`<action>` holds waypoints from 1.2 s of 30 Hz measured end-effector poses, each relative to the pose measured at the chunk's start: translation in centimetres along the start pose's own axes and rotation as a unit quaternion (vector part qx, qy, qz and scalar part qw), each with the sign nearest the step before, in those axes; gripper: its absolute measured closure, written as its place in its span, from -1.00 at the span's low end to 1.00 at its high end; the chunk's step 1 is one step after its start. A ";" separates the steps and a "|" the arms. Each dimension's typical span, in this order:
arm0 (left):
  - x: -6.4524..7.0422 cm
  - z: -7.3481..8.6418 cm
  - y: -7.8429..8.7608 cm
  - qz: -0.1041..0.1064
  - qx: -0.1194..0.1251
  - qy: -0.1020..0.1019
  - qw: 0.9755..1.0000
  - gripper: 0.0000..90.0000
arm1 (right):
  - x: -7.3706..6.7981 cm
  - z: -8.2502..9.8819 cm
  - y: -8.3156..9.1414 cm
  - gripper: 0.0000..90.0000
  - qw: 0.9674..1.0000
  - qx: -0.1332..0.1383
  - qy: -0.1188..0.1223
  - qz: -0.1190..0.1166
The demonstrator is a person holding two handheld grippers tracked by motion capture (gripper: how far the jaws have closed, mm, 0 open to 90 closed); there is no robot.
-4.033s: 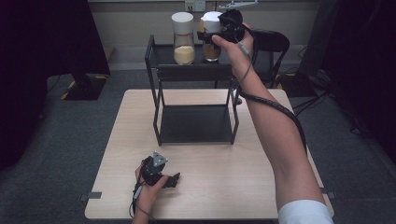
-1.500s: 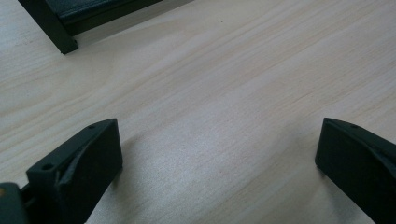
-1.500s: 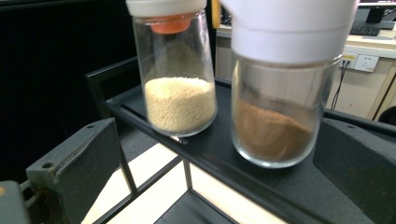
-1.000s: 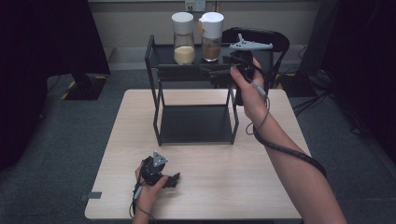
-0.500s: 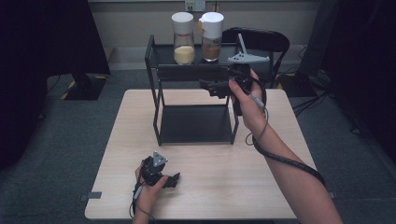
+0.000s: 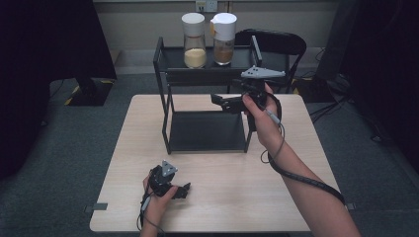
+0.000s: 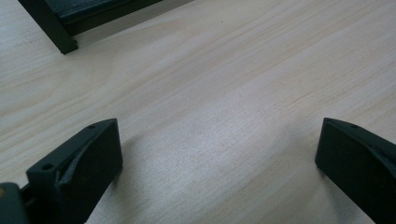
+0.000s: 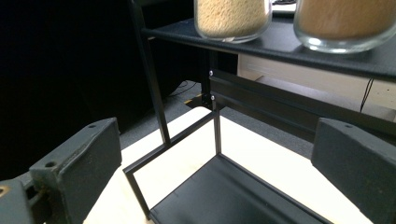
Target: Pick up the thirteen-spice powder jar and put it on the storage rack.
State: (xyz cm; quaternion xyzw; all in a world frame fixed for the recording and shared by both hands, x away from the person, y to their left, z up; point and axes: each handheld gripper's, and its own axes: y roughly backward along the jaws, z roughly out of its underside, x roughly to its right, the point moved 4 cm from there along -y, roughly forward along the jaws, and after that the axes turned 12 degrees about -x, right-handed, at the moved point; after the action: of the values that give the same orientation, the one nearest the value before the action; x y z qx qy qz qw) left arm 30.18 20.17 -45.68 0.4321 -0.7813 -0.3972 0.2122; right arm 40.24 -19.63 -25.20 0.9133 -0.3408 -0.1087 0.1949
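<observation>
Two lidded jars, the left jar and right jar, stand upright, long axes vertical, on the black rack's top shelf. Right gripper just below, jaws wide and empty; left gripper on the surface, jaws wide.

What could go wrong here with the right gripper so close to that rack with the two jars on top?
The right gripper, jaws open, hangs just under the rack's top shelf; lifting it carelessly could knock the shelf edge and shake the rack. The two jars look tall and stand close together, so one tipping may topple the other.
</observation>
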 end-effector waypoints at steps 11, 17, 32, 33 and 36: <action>0.0 0.0 0.0 0.000 0.000 0.000 1.000 -1.00 | 0.0 1.6 0.0 -0.98 1.000 -0.007 0.006 0.000; 0.0 0.0 0.0 0.000 0.000 0.000 1.000 -1.00 | 0.2 2.8 -0.1 -0.98 1.000 -0.010 -0.004 -0.005; 0.0 0.0 0.0 0.000 0.000 0.000 1.000 -1.00 | 0.7 5.6 -0.1 -0.97 1.000 -0.016 -0.013 -0.010; 0.0 0.0 0.0 0.000 0.000 0.000 1.000 -1.00 | 0.7 5.8 -0.1 -0.97 1.000 -0.016 -0.012 -0.011; 0.0 0.0 0.0 0.000 0.000 0.000 1.000 -1.00 | 0.7 6.4 -0.2 -0.97 1.000 -0.016 -0.014 -0.012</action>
State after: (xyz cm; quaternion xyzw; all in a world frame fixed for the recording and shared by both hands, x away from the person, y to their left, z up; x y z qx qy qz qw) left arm 30.18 20.17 -45.68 0.4320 -0.7814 -0.3974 0.2118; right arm 38.72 -21.75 -31.03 0.9125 -0.3307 -0.1288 0.2036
